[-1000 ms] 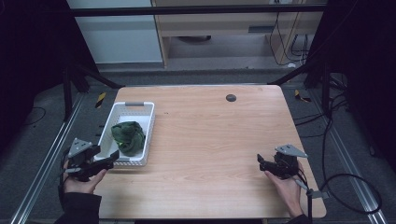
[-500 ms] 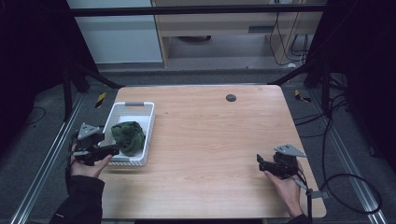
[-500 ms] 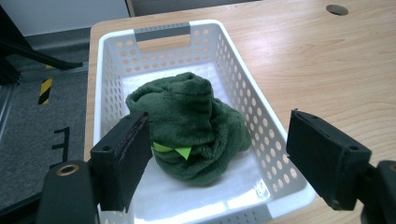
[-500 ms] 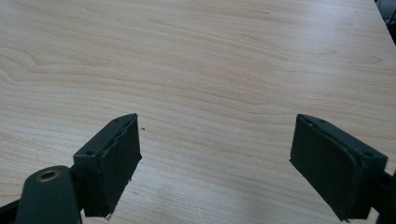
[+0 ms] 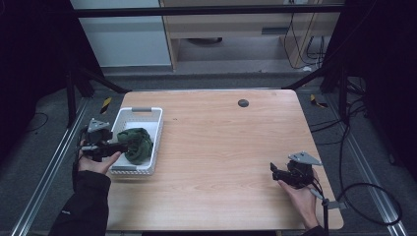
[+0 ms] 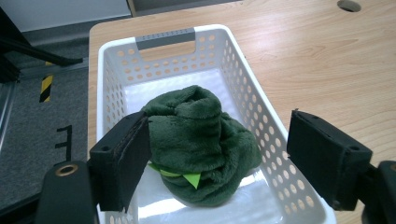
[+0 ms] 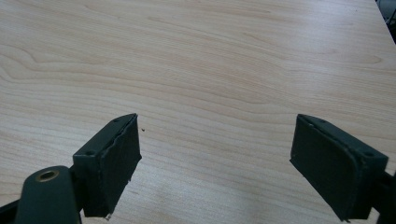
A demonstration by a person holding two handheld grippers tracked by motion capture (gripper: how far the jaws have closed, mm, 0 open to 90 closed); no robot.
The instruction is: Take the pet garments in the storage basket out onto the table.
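Observation:
A crumpled dark green plush cloth (image 5: 137, 145) (image 6: 201, 140) lies in a white perforated basket (image 5: 140, 109) (image 6: 163, 35) at the left of the wooden table. My left gripper (image 5: 120, 146) (image 6: 219, 123) reaches over the basket's near left wall, open. Its two black jaws stand wide on either side of the cloth and do not press on it. A small light green patch shows low on the cloth. My right gripper (image 5: 273, 169) (image 7: 217, 123) is held low near the table's front right, open, with bare wood between its jaws.
A round dark hole (image 5: 243, 103) (image 6: 348, 5) sits in the tabletop near the far edge. The table's left edge runs close beside the basket, with a metal rail (image 5: 46, 177) and grey floor below it. Cables (image 5: 364, 196) trail at the right.
My left hand has moved away from the front edge and right, bringing its jaws over the basket's wall to the green cloth. The right hand has stayed put.

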